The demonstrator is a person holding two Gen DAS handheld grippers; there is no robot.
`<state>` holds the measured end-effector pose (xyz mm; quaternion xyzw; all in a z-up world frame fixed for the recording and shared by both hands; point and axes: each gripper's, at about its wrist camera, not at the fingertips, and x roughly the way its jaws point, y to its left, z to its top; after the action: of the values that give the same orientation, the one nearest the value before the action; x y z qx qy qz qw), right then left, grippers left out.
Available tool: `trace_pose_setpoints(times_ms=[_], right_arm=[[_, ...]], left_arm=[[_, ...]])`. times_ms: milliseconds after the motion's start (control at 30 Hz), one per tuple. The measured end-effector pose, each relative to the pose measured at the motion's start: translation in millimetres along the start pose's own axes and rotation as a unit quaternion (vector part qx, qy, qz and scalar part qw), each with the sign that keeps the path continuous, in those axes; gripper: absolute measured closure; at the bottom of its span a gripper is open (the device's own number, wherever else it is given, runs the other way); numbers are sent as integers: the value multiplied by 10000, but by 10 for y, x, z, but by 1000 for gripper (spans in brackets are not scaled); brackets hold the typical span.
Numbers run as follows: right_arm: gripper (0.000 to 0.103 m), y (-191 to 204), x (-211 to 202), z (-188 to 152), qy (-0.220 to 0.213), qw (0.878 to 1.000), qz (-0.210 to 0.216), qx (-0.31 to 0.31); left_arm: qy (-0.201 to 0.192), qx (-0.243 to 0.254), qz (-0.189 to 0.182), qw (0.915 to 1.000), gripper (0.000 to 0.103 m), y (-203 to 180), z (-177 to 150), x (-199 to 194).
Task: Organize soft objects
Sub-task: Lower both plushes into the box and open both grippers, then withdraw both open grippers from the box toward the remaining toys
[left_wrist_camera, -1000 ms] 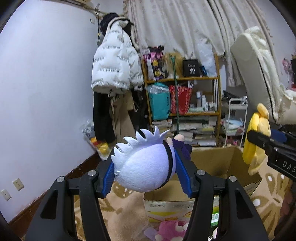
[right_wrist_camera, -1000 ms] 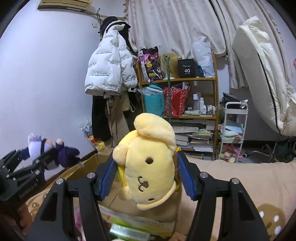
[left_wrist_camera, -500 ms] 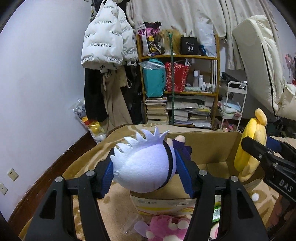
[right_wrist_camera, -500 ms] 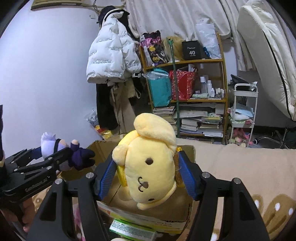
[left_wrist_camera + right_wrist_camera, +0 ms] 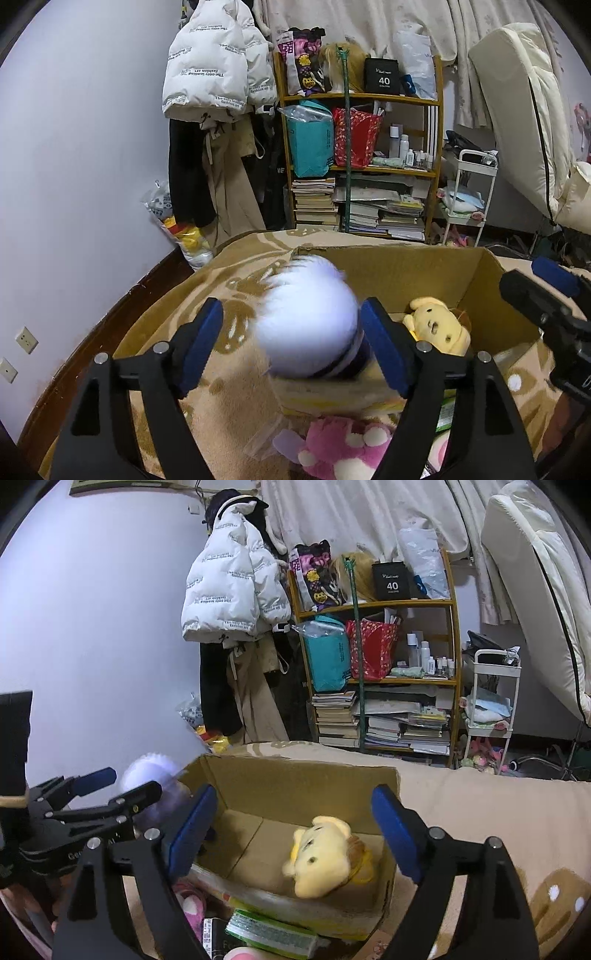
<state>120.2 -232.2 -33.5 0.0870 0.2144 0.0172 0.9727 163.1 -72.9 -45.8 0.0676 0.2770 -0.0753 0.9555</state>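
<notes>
Inside the cardboard box (image 5: 303,771), toward its near wall, lies the yellow plush (image 5: 325,856), face up and tilted, clear of any pad. Above that same box, the right gripper (image 5: 295,794) with jaws spread wide and just been opening, nothing between them but air and the view down into the box.

At the box's near left corner, the left gripper (image 5: 291,314), jaws also just been opening, the white plush (image 5: 310,314) between them but blurred and loose. Well clear of the left pad; hard to tell whether brushing the right one. Seems to be in mid-drop. Cannot tell from either view whether over the inside of the box or just outside its left wall.

In front of the box, on the tan blanket (image 5: 229,288), a pink plush (image 5: 343,443) not yet boxed.

Handling, as a judgement: light, squashy, springy under the pads, nothing fragile, little risk of slipping given the fuzzy fabric. Best taken across the fattest part of head or body, squeezed well in, not by an ear or limb, which would let it dangle and swing. Liable to bounce or roll off the box's rim when let go near a corner, so better released over the middle.
</notes>
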Motion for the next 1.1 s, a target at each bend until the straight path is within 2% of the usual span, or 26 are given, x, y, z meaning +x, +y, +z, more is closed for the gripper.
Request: trace_pose_setpoints(times_ms=[67, 133, 233, 633, 1100], right_arm=[[2, -10, -24, 3, -15, 10000, -11, 51], [0, -7, -79, 4, -86, 9997, -215, 85], [0, -3, -126, 14, -76, 9995, -285, 66], [0, 96, -364, -16, -12, 9994, -340, -17], [0, 161, -893, -89, 52, 9991, -397, 121]], left_arm=[[7, -1, -8, 10000, 17, -5, -16, -24], [-27, -8, -27, 10000, 15, -1, -15, -45], [-58, -22, -39, 10000, 6, 9, -13, -95], [52, 17, 95, 9999, 5, 123, -117, -329], [2, 74, 129, 9999, 5, 250, -231, -914]])
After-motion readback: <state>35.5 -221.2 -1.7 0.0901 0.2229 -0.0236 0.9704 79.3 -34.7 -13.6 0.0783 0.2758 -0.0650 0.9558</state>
